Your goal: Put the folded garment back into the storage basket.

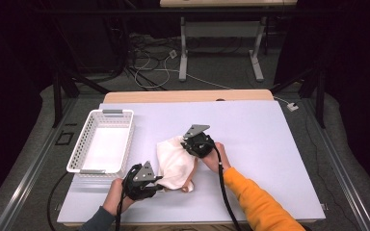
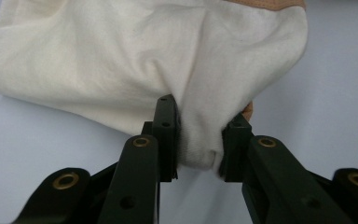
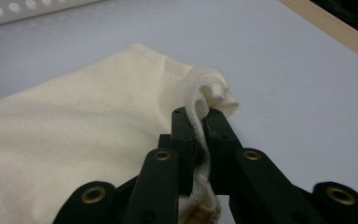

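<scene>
The left hand-held gripper [image 1: 157,182] is pinching the cream cloth [image 1: 175,163] at seven o'clock, the right hand-held gripper [image 1: 187,144] at one; the white basket [image 1: 87,144] is lying at nine.

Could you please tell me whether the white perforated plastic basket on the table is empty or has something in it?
Empty: the white perforated plastic basket shows only its bare floor in the high view.

In my left gripper view the cream cloth [image 2: 121,60] runs off the top and left edges, so I can't see its full outline. In my right gripper view it is cut off at the left and bottom, and the white basket [image 3: 28,9] shows just a blurred strip of perforated wall.
</scene>
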Tool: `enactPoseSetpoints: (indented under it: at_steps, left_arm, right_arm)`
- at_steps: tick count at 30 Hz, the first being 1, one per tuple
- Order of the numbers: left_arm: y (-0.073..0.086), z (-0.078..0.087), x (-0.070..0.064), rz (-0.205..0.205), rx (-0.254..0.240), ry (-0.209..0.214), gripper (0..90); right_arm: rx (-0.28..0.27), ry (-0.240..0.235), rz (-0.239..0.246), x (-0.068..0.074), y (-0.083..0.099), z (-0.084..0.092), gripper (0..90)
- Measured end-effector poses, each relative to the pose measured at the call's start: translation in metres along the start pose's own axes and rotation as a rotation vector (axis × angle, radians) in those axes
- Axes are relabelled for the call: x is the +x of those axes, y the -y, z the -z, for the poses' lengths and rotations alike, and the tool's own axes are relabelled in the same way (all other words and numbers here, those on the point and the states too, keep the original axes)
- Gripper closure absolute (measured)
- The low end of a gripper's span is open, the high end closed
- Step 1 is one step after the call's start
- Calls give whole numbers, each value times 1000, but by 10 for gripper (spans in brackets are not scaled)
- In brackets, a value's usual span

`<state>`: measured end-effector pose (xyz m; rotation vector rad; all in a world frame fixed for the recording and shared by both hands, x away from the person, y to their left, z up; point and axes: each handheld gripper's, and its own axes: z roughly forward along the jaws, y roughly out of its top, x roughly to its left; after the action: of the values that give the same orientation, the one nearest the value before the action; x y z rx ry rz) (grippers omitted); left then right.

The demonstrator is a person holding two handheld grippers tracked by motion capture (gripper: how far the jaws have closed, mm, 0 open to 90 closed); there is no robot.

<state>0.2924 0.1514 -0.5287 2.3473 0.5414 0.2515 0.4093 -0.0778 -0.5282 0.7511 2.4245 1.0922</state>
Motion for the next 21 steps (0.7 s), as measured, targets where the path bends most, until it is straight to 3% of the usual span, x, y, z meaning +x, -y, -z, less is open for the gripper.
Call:
enactPoseSetpoints:
  at_steps: [21]
  left_arm:
    - [8,-3,7,14,75,15,731]
  right_arm:
    - [57,-60,-28,1,-1,-26,832]
